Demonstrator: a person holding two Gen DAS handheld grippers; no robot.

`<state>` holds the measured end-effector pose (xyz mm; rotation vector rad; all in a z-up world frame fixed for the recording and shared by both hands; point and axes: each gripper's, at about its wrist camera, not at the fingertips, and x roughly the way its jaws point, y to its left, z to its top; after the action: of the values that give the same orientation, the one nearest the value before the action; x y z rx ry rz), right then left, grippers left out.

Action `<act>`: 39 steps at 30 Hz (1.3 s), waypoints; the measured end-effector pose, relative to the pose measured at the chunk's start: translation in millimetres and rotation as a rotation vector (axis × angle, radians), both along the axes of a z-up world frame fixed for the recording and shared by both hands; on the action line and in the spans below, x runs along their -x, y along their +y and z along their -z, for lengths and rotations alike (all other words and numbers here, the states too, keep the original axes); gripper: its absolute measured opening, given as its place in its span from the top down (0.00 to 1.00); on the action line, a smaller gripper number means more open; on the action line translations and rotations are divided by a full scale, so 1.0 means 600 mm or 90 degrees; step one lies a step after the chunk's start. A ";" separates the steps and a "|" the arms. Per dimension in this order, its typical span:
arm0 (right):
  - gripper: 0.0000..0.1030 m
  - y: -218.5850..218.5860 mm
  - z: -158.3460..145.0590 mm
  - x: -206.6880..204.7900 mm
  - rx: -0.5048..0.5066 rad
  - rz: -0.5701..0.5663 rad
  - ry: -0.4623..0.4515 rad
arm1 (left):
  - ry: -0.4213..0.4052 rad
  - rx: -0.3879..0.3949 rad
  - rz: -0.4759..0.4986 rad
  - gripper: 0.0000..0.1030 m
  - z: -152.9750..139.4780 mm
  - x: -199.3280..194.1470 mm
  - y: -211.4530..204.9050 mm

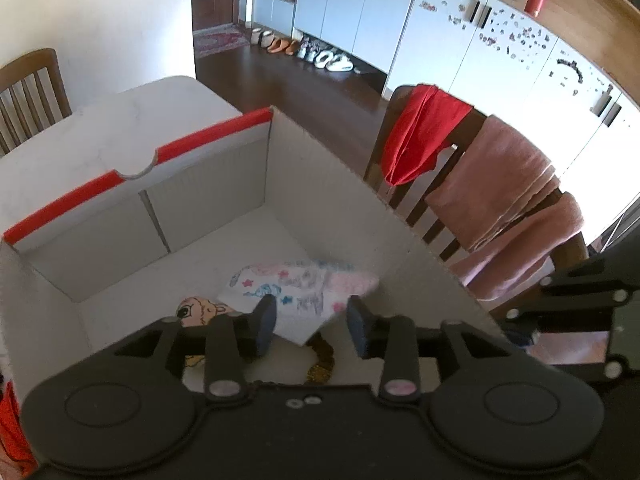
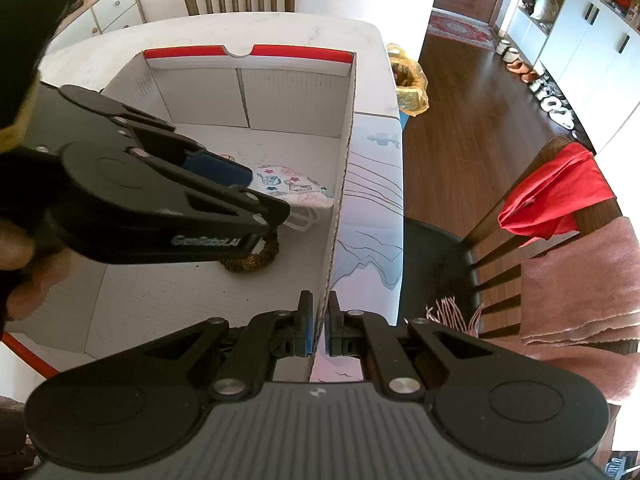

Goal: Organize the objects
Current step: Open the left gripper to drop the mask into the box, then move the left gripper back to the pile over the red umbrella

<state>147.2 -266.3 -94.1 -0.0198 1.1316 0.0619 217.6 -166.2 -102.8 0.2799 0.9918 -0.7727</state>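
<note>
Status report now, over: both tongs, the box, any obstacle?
Left tongs open above the patterned face mask in the box. Right tongs shut on the box wall. Nothing in the way.

Both grippers matte black plastic. Left gripper [image 1: 312, 322]: two round discs on the housing, linkage arms with silver pivot screws, dark blue pads [image 1: 266, 320] on the fingers. Grey "GenRobot.AI" lettering on its side, seen from the right wrist. Right gripper [image 2: 318, 320]: ribbed grey housing, same discs and silver screws, blue pads. Person's sleeve [image 2: 28, 8] black.
</note>
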 end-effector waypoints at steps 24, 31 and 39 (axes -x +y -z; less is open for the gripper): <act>0.95 -0.002 0.000 0.002 -0.001 0.001 0.000 | -0.091 0.068 -0.130 0.61 -0.132 0.042 0.176; 0.95 -0.007 0.000 0.002 -0.004 0.000 0.001 | -0.094 0.044 -0.215 0.61 -0.125 0.047 0.266; 0.95 -0.007 0.001 0.002 -0.003 0.000 0.001 | -0.080 0.008 -0.293 0.58 -0.094 0.050 0.338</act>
<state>146.0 -270.4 -94.6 -0.0145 1.1330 0.0644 187.3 36.5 -46.4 0.0808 0.8871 -0.3372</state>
